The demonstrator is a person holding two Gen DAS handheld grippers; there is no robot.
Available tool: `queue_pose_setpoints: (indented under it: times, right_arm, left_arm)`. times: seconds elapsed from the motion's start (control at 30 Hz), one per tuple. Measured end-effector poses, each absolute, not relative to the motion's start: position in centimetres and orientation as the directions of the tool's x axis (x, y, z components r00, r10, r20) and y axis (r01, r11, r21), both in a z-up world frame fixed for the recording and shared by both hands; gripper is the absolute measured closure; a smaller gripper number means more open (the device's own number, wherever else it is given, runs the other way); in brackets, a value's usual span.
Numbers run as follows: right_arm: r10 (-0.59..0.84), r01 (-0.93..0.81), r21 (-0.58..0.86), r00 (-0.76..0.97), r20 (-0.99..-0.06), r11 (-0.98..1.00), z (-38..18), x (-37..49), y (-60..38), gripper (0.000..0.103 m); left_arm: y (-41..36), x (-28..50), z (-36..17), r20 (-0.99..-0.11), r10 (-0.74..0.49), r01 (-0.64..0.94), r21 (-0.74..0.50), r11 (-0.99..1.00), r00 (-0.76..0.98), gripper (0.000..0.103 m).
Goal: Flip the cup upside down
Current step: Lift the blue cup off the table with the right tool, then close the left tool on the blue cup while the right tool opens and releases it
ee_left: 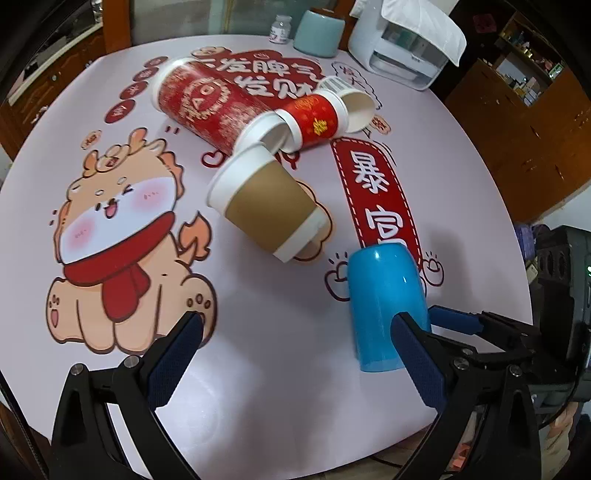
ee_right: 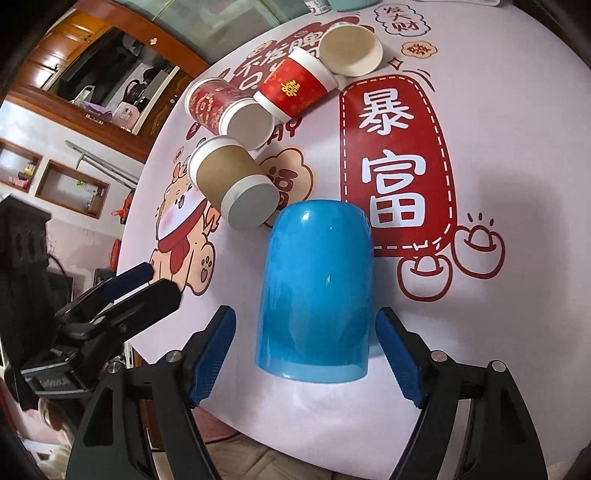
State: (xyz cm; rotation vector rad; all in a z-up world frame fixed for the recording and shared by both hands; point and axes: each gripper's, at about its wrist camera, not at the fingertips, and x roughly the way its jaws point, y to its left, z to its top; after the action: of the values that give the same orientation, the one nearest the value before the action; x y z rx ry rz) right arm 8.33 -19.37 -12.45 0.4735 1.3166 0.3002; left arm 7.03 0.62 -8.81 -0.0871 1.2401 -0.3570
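Note:
A glossy blue cup (ee_right: 316, 291) stands upside down, rim on the table, near the front edge; it also shows in the left wrist view (ee_left: 386, 306). My right gripper (ee_right: 306, 354) is open, its blue-padded fingers (ee_right: 212, 354) on either side of the cup's lower part with gaps to it. The right gripper's fingers (ee_left: 452, 321) show beside the cup in the left wrist view. My left gripper (ee_left: 295, 354) is open and empty, left of the blue cup, over bare table; it shows at the left of the right wrist view (ee_right: 129, 284).
A brown-sleeved paper cup (ee_left: 266, 206) lies on its side just behind the blue cup. Further back lie a tall red cup (ee_left: 210, 107), a small red cup (ee_left: 314, 120) and a white paper cup (ee_right: 351, 50). A teal mug (ee_left: 319, 33), small bottle (ee_left: 279, 29) and white appliance (ee_left: 406, 51) stand at the back.

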Motion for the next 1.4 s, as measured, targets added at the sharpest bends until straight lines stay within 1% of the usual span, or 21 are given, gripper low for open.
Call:
queue_pose_setpoints:
  times: [0.4,0.53,0.63,0.7,0.77,0.87,0.93,1.0,1.1,1.27,1.4]
  right_arm:
    - [0.425,0.009,0.448,0.298,-0.855,0.894,-9.8,5.8,-22.0,0.024]
    - [0.365,0.017,0.399,0.368,-0.855,0.917,-8.0,4.7,-23.2,0.024]
    - [0.316,0.064,0.377,0.427,-0.847,0.924,-7.0,4.0,-24.7,0.025]
    - [0.256,0.105,0.343,0.475,-0.842,0.934,-6.4,3.5,-25.5,0.029]
    - [0.207,0.129,0.314,0.515,-0.832,0.941,-6.0,3.0,-26.1,0.031]
    - [0.180,0.151,0.303,0.534,-0.826,0.941,-5.9,2.5,-26.7,0.032]
    - [0.181,0.162,0.309,0.530,-0.828,0.937,-6.2,2.6,-27.2,0.032]
    - [0.187,0.172,0.318,0.522,-0.832,0.933,-6.7,2.8,-27.5,0.035]
    - [0.193,0.186,0.325,0.506,-0.841,0.927,-7.5,3.0,-28.0,0.038]
    - [0.193,0.207,0.333,0.498,-0.845,0.920,-8.6,3.4,-28.6,0.039]
    - [0.192,0.222,0.338,0.497,-0.846,0.914,-9.1,3.6,-29.3,0.039]
  left_arm:
    - [-1.0,7.8,-9.0,-0.912,-0.344,0.241,-0.291,0.926,0.221,0.002]
    - [-1.7,8.1,-9.0,-0.914,-0.353,0.252,-0.300,0.920,0.202,0.002]
    - [-2.4,8.3,-9.1,-0.914,-0.359,0.264,-0.306,0.915,0.186,0.002]
    - [-2.9,8.4,-9.3,-0.917,-0.360,0.268,-0.308,0.913,0.173,0.002]
    - [-3.3,8.6,-9.5,-0.917,-0.366,0.271,-0.316,0.909,0.157,0.002]
    - [-3.9,8.9,-9.9,-0.917,-0.374,0.274,-0.328,0.904,0.135,0.002]
    - [-4.4,9.2,-10.2,-0.918,-0.377,0.276,-0.334,0.901,0.121,0.005]
    - [-4.9,9.5,-10.6,-0.916,-0.390,0.277,-0.351,0.895,0.099,0.007]
    - [-5.3,9.9,-11.1,-0.914,-0.400,0.273,-0.367,0.889,0.073,0.007]
    - [-5.7,10.7,-12.3,-0.904,-0.427,0.248,-0.410,0.878,0.018,0.010]
    - [-6.2,11.3,-13.5,-0.899,-0.437,0.230,-0.432,0.872,-0.033,0.019]
